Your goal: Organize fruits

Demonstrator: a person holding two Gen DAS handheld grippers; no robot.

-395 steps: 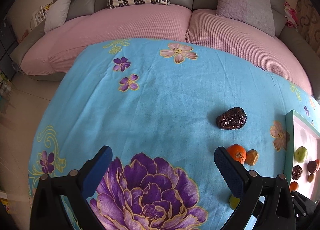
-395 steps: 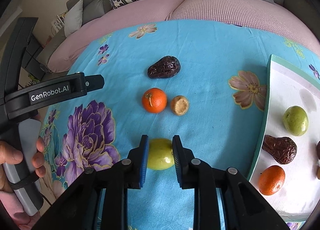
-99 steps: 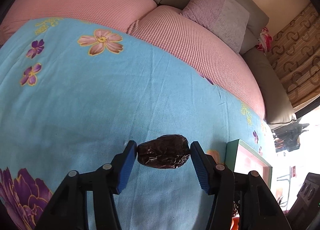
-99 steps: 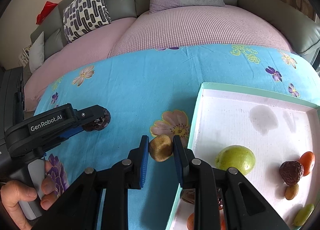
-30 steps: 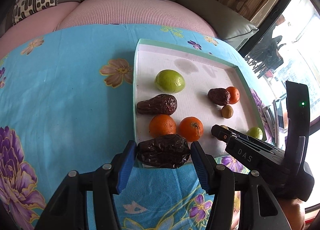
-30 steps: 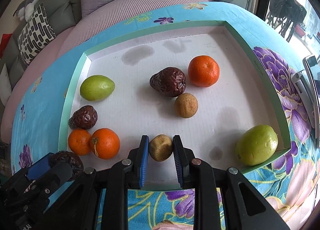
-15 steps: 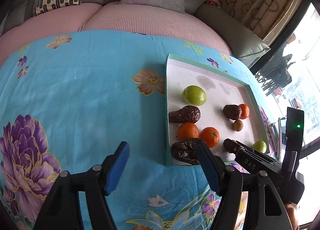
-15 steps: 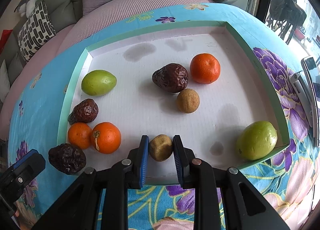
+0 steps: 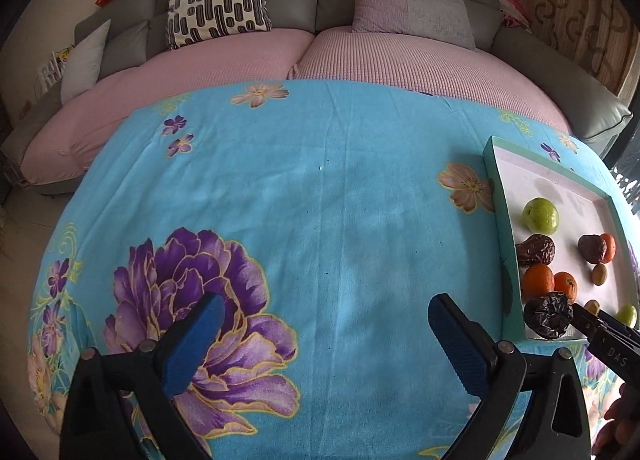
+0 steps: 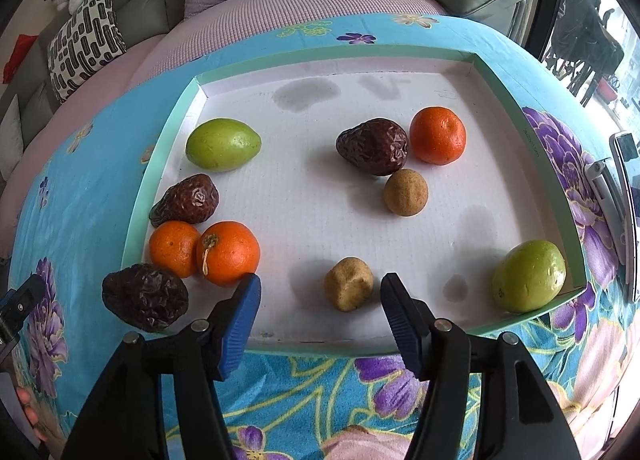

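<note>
The right gripper [image 10: 320, 310] is spread wide around a tan fruit [image 10: 349, 289] lying free in the tray [image 10: 532, 128]. The left gripper [image 9: 320, 340] is open over bare cloth [image 9: 320, 196]. A dark date [image 10: 145, 302] is perched on the tray's corner rim and could be tipped out by a nudge.

In the left wrist view, the tray [image 9: 493, 176] is running off the picture's right edge, and the right gripper's black body [image 9: 608, 344] is hiding its near corner.
</note>
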